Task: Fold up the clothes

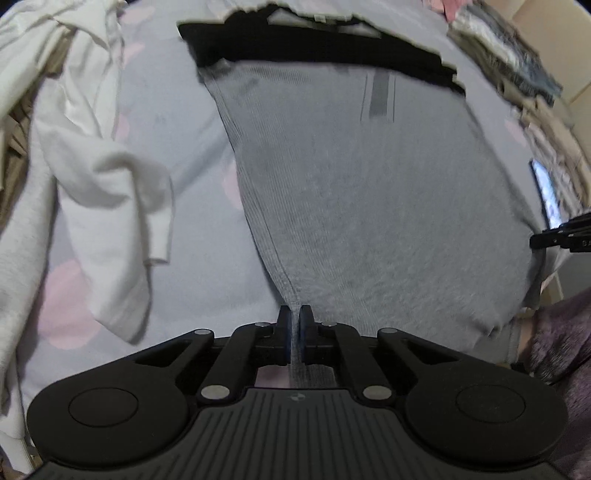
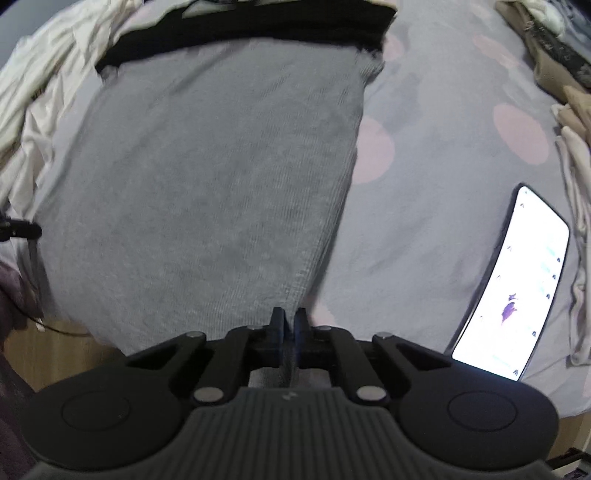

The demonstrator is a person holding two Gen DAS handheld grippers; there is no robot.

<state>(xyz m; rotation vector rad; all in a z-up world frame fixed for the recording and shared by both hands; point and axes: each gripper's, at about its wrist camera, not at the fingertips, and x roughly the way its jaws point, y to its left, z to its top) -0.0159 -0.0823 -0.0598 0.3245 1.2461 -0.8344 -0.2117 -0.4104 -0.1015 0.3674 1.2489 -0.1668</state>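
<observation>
Currently I see the left gripper (image 1: 294, 325) and right gripper (image 2: 290, 325) each clamped on a near corner of the grey ribbed knit garment (image 1: 369, 192), spread on the lilac pink-dotted bedsheet (image 2: 424, 206). Lit phone (image 2: 517, 280) text unreadable.

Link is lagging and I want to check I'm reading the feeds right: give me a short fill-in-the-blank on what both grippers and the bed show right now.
1. The left gripper is shut on a near corner of the ____ garment.
2. The far end of that garment has a ____ band.
3. The lit phone lies on the bedsheet to the ____ of the right gripper.
4. The dots on the bedsheet are ____.

Missing words: grey; black; right; pink
</observation>
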